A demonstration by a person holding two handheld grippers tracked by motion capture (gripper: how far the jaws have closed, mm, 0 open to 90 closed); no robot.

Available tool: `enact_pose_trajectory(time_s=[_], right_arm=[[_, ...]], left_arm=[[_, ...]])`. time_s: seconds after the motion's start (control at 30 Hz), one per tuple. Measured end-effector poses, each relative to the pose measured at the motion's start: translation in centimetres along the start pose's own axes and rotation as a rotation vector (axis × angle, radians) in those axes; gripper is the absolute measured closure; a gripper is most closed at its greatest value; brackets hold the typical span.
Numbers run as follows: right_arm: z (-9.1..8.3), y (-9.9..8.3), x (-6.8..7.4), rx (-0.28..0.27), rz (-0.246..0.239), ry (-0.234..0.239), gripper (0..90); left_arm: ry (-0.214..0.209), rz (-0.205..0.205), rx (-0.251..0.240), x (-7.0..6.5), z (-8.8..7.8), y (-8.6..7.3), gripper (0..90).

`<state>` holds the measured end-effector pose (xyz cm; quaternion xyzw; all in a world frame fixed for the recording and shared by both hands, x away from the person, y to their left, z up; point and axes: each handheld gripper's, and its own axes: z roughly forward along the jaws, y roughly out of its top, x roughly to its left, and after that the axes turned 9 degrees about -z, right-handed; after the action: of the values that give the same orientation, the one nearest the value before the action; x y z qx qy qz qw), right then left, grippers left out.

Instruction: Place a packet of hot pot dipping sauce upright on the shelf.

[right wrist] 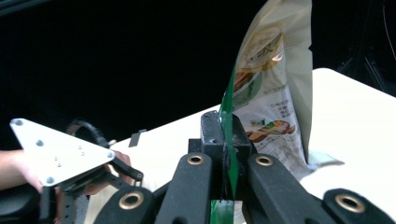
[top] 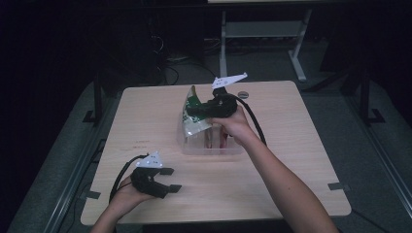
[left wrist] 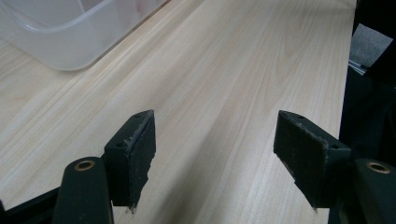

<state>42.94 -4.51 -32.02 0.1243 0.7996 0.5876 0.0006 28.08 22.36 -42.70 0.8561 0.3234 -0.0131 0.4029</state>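
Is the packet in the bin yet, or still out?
Out. The right gripper is shut on the packet, holding it upright above the bin's left end.

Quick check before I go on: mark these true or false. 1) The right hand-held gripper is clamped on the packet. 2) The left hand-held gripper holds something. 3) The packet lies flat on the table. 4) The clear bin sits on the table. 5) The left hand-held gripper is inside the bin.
1) True: the right hand-held gripper is shut on the packet.
2) False: the left hand-held gripper is open, with only bare table between its jaws.
3) False: the packet is held up over the bin.
4) True.
5) False: it rests near the table's front edge, apart from the bin.
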Motion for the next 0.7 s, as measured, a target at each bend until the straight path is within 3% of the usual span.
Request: enact_pose_trajectory(time_s=[0.4, 0.7], right_arm=[[2.0, -1.0, -0.7, 0.065, 0.018, -0.028, 89.8], [2.5, -1.4, -0.6, 0.107, 0.010, -0.041, 89.7]], left_arm=[[-0.003, -0.002, 0.007, 0.0, 0.0, -0.1, 29.6], [-0.007, 0.005, 0.017, 0.0, 0.1, -0.1, 29.6]])
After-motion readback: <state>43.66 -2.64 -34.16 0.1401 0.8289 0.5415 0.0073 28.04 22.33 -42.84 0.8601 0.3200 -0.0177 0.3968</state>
